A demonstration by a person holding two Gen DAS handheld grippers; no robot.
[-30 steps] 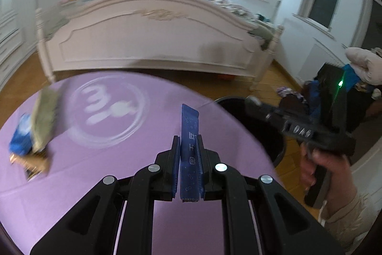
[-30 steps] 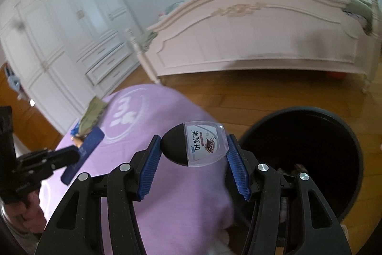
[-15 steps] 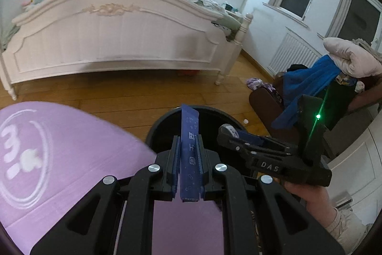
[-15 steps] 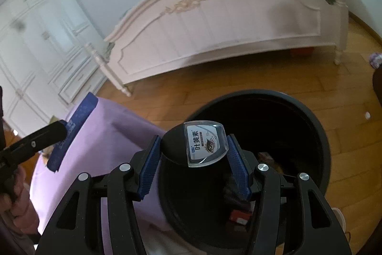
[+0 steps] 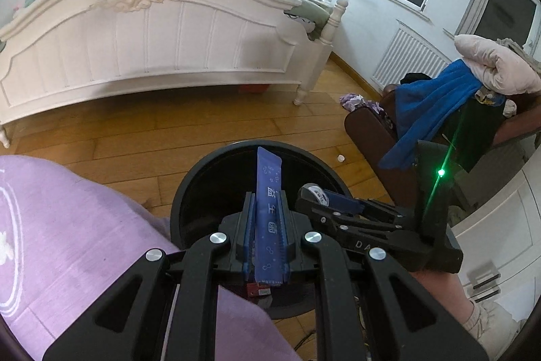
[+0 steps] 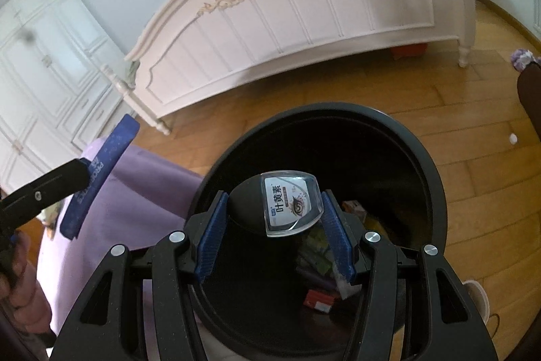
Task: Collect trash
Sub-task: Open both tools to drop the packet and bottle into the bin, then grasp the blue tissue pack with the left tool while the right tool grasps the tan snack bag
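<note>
My left gripper [image 5: 267,235] is shut on a long blue sachet [image 5: 268,208] that stands upright between the pads, over the near rim of a round black trash bin [image 5: 189,188]. My right gripper [image 6: 275,229] is shut on a small clear bottle with a black cap [image 6: 280,205], held above the open bin [image 6: 436,192]. Several wrappers lie at the bin's bottom [image 6: 318,296]. The right gripper [image 5: 314,197] shows in the left wrist view, beside the sachet. The left gripper with the sachet [image 6: 98,178] shows at the left of the right wrist view.
A purple-covered table [image 5: 77,225] lies left of the bin. A white bed footboard [image 5: 145,39] stands beyond on the wood floor. A brown chair with blue cloth [image 5: 436,110] is to the right. White wardrobes [image 6: 44,83] line the left wall.
Both grippers have swung right from over the purple table to above the bin, each still holding its item. The trash left on the table has gone out of view.
</note>
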